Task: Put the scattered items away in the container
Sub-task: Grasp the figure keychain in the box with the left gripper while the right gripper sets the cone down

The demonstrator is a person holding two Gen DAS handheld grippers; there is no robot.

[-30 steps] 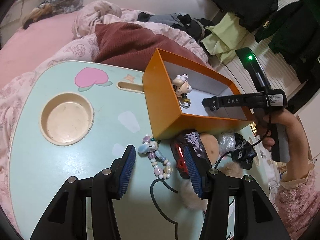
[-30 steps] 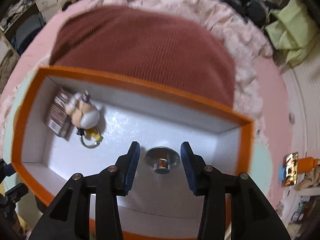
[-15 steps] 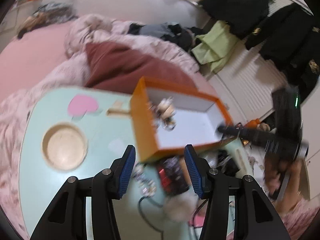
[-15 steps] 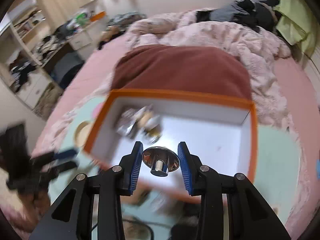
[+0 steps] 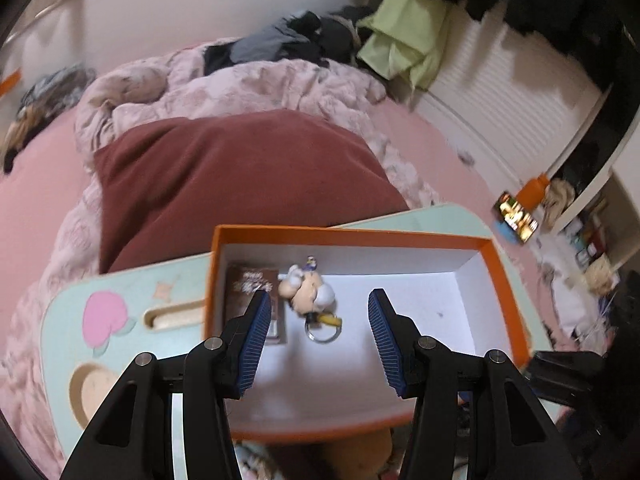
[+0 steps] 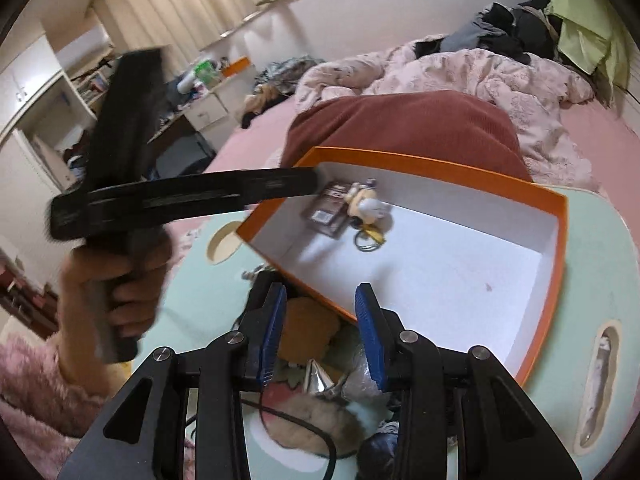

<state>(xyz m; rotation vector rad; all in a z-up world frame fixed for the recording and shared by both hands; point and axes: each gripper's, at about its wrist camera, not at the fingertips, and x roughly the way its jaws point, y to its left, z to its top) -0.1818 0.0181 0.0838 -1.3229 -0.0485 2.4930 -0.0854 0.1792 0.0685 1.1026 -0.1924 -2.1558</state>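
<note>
The orange box (image 5: 508, 280) with a white inside stands on the mint lap table (image 5: 120, 280). In it lie a brown packet (image 5: 250, 288) and a plush keychain figure (image 5: 308, 292). My left gripper (image 5: 318, 340) is open and empty, above the box's near part. My right gripper (image 6: 320, 332) is open and empty, above scattered items in front of the box (image 6: 552, 208): a brown plush (image 6: 308, 328), a silver metal piece (image 6: 316, 378), a fluffy pompom (image 6: 304, 420) and a black cord (image 6: 296, 416). The left gripper's body (image 6: 180, 196) crosses the right wrist view.
A maroon cushion (image 5: 240, 168) and a pink blanket (image 5: 260, 80) lie behind the table. The table has a round cup recess (image 5: 90, 392) at left and a slot (image 6: 600, 384) at right. Clothes and shelves stand beyond.
The left gripper has swung up from the beads to over the box. The right gripper has drawn back from the box, and the silver metal piece no longer sits between its fingers.
</note>
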